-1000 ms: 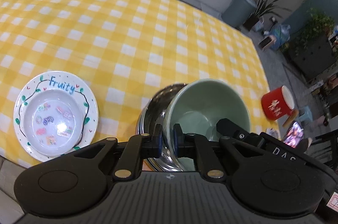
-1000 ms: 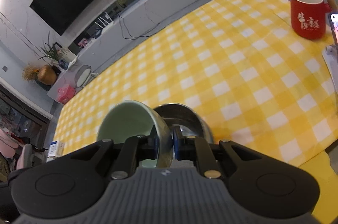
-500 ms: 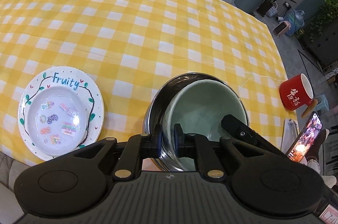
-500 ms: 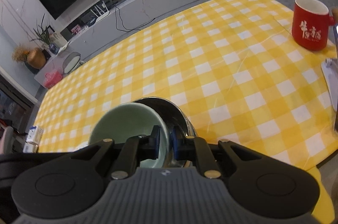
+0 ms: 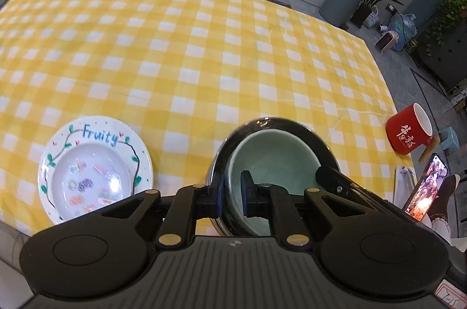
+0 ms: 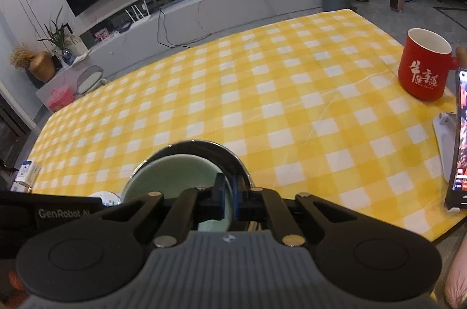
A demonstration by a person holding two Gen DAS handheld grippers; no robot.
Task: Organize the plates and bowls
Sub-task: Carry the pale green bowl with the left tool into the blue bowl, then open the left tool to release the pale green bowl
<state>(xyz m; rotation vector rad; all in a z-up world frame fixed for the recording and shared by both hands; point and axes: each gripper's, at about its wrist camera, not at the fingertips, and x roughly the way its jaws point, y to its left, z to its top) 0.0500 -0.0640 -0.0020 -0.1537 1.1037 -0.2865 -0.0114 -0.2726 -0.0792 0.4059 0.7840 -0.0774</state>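
Note:
A pale green bowl [image 5: 271,160] sits nested level inside a steel bowl [image 5: 262,120] near the table's front edge. My left gripper [image 5: 233,198] is shut on the green bowl's left rim, one pad inside it and one outside. In the right wrist view the green bowl [image 6: 175,172] and steel bowl [image 6: 204,144] lie just ahead. My right gripper [image 6: 232,198] hangs over their right rim with its pads together and nothing clearly between them. A white "Fruity" plate [image 5: 96,169] lies flat to the left of the bowls.
A red mug [image 6: 423,72] stands at the table's right edge. Beside it a phone [image 6: 461,139] leans on a white stand. The yellow checked cloth [image 5: 204,61] stretches far beyond the bowls. A person's leg shows at the far right.
The green bowl was tilted on the steel bowl's edge and has settled level inside it. The right gripper's pads, earlier on the green rim, have closed together.

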